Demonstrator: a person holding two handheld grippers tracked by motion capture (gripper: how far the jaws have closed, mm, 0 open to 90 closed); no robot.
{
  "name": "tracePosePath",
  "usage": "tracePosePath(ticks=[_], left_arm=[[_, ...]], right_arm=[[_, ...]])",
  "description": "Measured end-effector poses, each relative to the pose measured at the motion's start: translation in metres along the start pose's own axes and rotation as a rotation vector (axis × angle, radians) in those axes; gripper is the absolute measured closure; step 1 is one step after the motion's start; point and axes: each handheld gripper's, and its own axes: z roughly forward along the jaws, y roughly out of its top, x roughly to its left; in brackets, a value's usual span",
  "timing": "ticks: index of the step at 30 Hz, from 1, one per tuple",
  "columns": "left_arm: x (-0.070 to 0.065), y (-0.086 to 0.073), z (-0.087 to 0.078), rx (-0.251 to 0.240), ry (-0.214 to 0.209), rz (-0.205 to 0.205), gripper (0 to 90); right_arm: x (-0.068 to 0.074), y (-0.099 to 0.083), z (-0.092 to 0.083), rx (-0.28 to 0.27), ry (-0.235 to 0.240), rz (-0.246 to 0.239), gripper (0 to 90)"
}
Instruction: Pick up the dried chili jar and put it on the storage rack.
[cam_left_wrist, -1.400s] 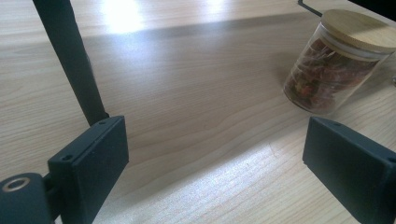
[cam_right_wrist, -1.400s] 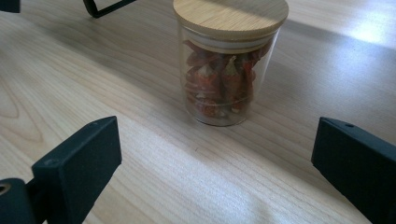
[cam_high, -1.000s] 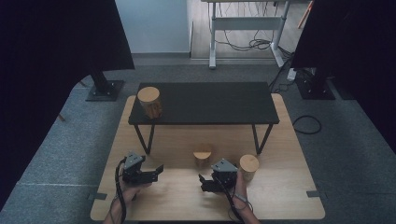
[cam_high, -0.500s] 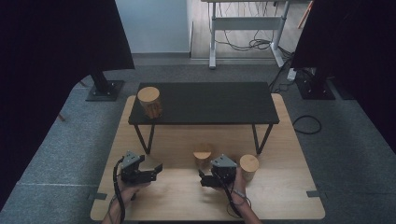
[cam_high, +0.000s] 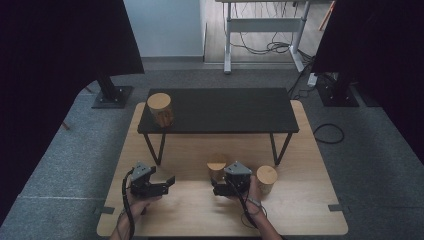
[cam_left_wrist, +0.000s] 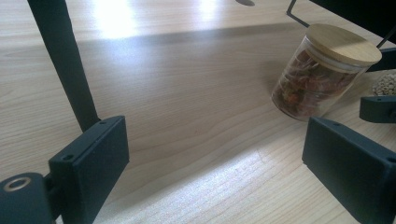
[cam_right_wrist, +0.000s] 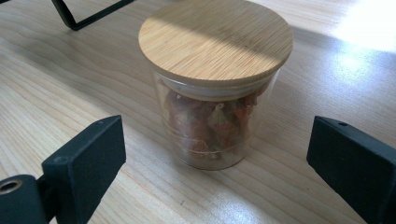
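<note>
Closing slightly over the last second: right gripper (cam_high: 218, 189), jaws narrowed a little yet wide apart, pads not touching the clear glass jar with round bamboo lid and reddish dried contents (cam_right_wrist: 212, 88), which stands between and just ahead of them. Otherwise hardly shifted since the earlier frames; left gripper (cam_high: 165, 184) likewise in place, jaws open and empty over bare wood.

Landmark: low black table with thin metal legs (cam_high: 220, 111), standing on the pale wooden board (cam_high: 300, 210). Reddish jar just in front of that table, near the middle of its front edge. Second bamboo-lidded jar (cam_high: 266, 179) in front of the table's right leg, on the far side of the right gripper's hand from the reddish jar. Third bamboo-lidded jar (cam_high: 160, 109) up on the table's left end.

Step in hand, by judgement: lining up for a grasp on the reddish jar. Next move likely: a short advance to bring the pads level with the glass wall below the lid, then a square squeeze; glass smooth, so off-centre contact could tip or slide it.
</note>
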Motion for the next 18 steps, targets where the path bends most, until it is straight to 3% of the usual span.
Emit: tracePosePath(ticks=[13, 18], left_arm=[[-0.001, 0.001, 0.003, 0.012, 0.005, 0.011, 6.1], [0.002, 0.0, 0.004, 0.018, 0.014, -0.002, 6.4]], right_arm=[[-0.007, 0.004, 0.015, 0.013, 0.006, 0.008, 6.2], [-0.009, 0.003, 0.019, 0.016, 0.006, 0.004, 7.7]])
